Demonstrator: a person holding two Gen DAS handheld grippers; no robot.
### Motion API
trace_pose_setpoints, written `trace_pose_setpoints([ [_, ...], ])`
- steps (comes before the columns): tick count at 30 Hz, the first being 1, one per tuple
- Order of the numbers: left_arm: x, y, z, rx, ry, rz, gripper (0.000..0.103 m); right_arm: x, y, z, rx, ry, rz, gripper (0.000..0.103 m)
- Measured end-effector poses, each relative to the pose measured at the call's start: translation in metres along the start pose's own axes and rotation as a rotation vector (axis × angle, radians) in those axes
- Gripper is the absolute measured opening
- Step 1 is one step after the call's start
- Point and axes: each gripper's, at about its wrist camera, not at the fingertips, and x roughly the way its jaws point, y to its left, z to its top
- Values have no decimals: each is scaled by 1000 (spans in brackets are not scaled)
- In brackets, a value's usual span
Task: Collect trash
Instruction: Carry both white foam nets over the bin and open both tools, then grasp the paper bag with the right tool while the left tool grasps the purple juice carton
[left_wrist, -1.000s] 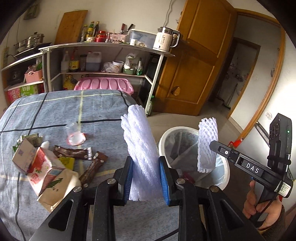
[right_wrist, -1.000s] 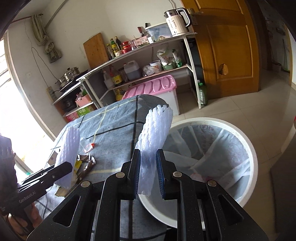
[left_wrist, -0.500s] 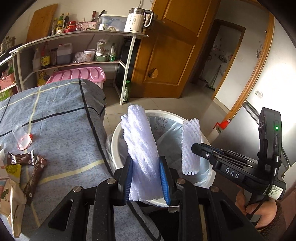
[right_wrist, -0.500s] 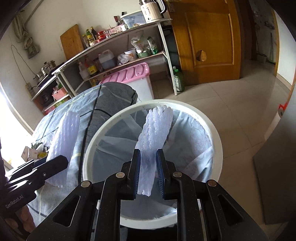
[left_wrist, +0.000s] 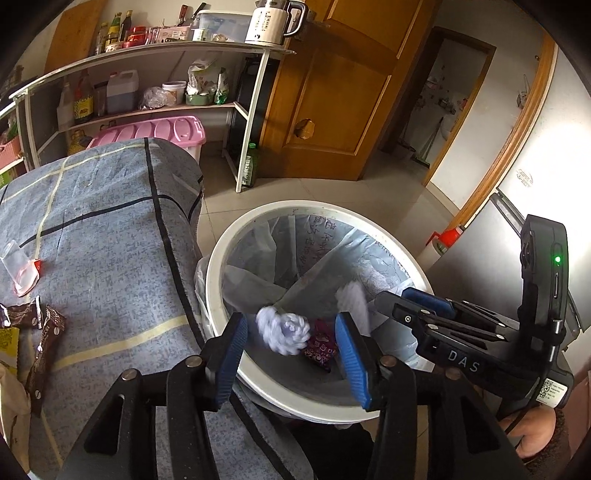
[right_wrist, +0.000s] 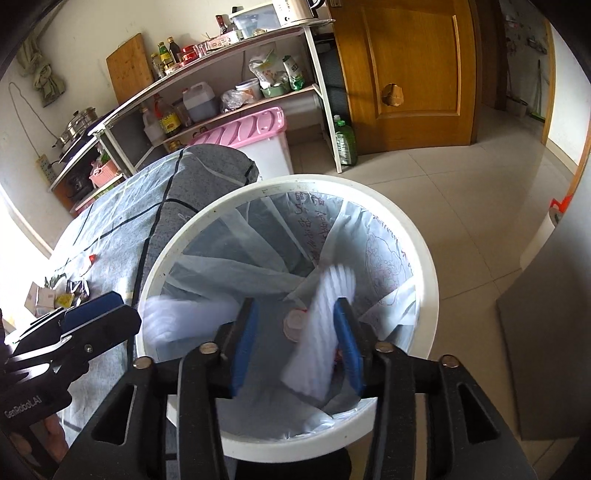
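Observation:
Both grippers hang over the white bin (left_wrist: 216, 258) lined with a clear bag. My left gripper (left_wrist: 291, 354) has its jaws opening; a white foam net (left_wrist: 283, 332), blurred, drops loose between them into the bin. The jaws of my right gripper (right_wrist: 295, 347) are opening too. Its foam net (right_wrist: 325, 325) is blurred and slides down beside the right pad, with the left pad well clear of it. The bin's rim (right_wrist: 424, 266) fills the right wrist view, where the left gripper (right_wrist: 103, 310) shows at the left. Other trash (left_wrist: 321, 345) lies at the bin's bottom.
A table with a blue checked cloth (left_wrist: 110, 236) stands left of the bin, with brown wrappers (left_wrist: 44, 332) and a clear plastic cup (left_wrist: 20, 266) on it. Behind are a metal shelf (left_wrist: 255, 110), a pink-lidded box (left_wrist: 159, 127), a green bottle (right_wrist: 345, 142) and a wooden door (left_wrist: 332, 92).
Both grippers moved from above the table's edge to over the bin and sank lower. Their jaws, which were shut on the two foam nets, have spread, and the nets are falling.

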Motion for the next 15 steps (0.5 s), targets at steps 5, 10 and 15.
trace_pose_setpoints([
  [5,-9,5,-2,-13,-12,6,50,-5,3,0,7,-9,2,45],
  [10,-32,17,-6,-26,-53,28,50,-15,18,1,-1,-36,26,45],
  [15,-60,39,-13,-44,-101,88,52,-22,43,-1,-37,-59,69,45],
])
